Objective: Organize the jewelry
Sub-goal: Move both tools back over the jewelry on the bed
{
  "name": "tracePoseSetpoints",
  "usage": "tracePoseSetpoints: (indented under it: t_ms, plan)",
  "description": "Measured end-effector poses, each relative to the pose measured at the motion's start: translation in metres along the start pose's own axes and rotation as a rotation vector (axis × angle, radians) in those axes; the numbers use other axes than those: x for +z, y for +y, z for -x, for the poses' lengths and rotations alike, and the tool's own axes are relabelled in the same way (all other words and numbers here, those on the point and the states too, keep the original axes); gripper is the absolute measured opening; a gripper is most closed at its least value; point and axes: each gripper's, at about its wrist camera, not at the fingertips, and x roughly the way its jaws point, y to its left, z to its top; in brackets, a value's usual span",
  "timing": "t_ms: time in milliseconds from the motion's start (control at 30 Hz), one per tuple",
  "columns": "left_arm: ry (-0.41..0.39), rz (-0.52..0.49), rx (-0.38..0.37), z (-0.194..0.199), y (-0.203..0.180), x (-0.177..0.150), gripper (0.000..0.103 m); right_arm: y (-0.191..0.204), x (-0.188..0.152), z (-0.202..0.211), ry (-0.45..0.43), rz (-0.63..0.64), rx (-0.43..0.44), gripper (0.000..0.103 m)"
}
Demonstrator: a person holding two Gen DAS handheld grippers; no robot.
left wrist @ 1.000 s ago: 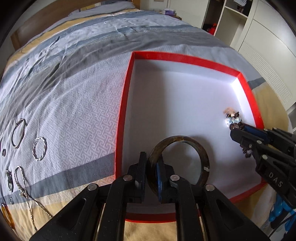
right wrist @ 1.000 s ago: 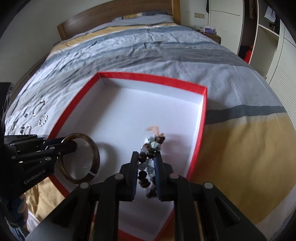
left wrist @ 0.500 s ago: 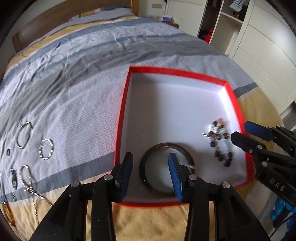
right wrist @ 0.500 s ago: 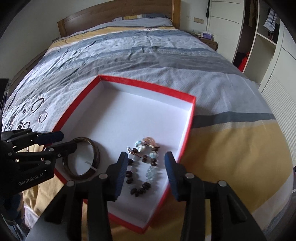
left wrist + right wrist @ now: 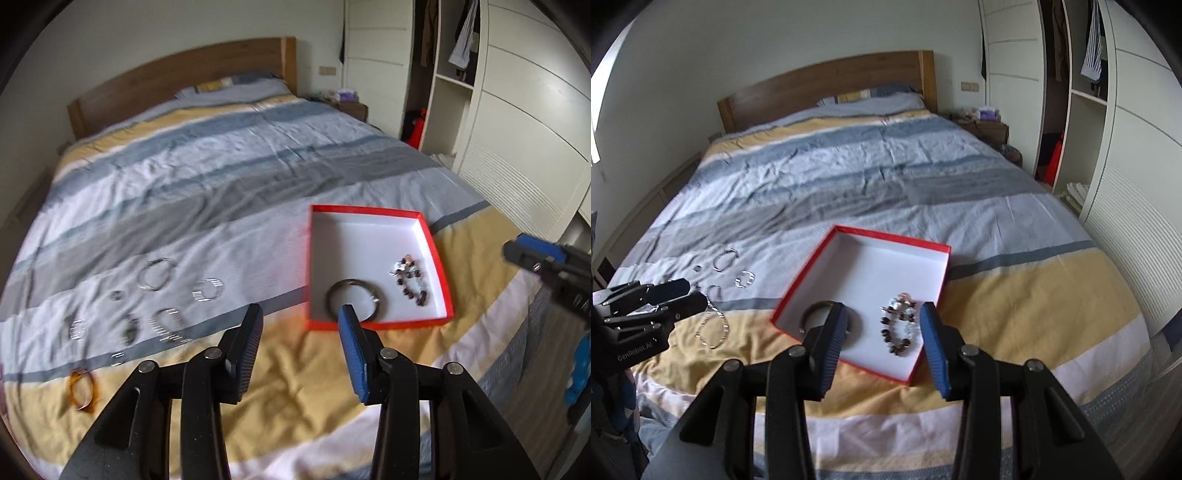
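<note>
With my left tool (image 5: pixel 299 343) and right tool (image 5: pixel 882 341) both spread and empty, bangle (image 5: pixel 352 300) and beaded bracelet (image 5: pixel 899 328) lie in the red box (image 5: pixel 436 254); the bed's (image 5: pixel 221 192) thin, light, slippery rings (image 5: pixel 208 290) probably need rim pinches.

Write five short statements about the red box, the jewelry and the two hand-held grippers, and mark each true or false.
1. The dark bangle lies inside the red box. True.
2. The beaded bracelet lies on the bedspread outside the box. False: it lies in the box, beside the bangle.
3. The left hand-held gripper holds the bangle. False: its jaws are apart with nothing between them, having just been opening.
4. Several silver rings and bracelets lie on the bedspread to the left of the box. True.
5. The right hand-held gripper is shut on the beaded bracelet. False: its jaws are apart and the bracelet lies free in the box.
</note>
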Motion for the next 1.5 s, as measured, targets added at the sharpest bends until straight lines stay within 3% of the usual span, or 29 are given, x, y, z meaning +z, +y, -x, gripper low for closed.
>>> tracePoseSetpoints:
  t_ms: [133, 400, 733, 1000, 1500]
  plan:
    - [-0.046, 0.057, 0.051, 0.049, 0.032, -0.016, 0.061, 0.021, -0.002, 0.047, -0.065, 0.012, 0.030, 0.040]
    - [-0.144, 0.121, 0.177, 0.150, 0.091, -0.057, 0.065, 0.051, -0.011, 0.123, -0.174, 0.030, 0.090, 0.040]
    - [-0.213, 0.229, 0.310, 0.205, 0.165, -0.115, 0.068, 0.110, -0.022, 0.145, -0.184, 0.115, 0.192, 0.041]
    - [-0.155, 0.327, 0.364, 0.188, 0.230, -0.153, 0.068, 0.166, -0.026, 0.114, -0.132, 0.203, 0.264, 0.041]
    - [0.011, 0.498, 0.343, 0.077, 0.321, -0.197, 0.066, 0.252, -0.043, -0.033, 0.095, 0.269, 0.383, 0.041]
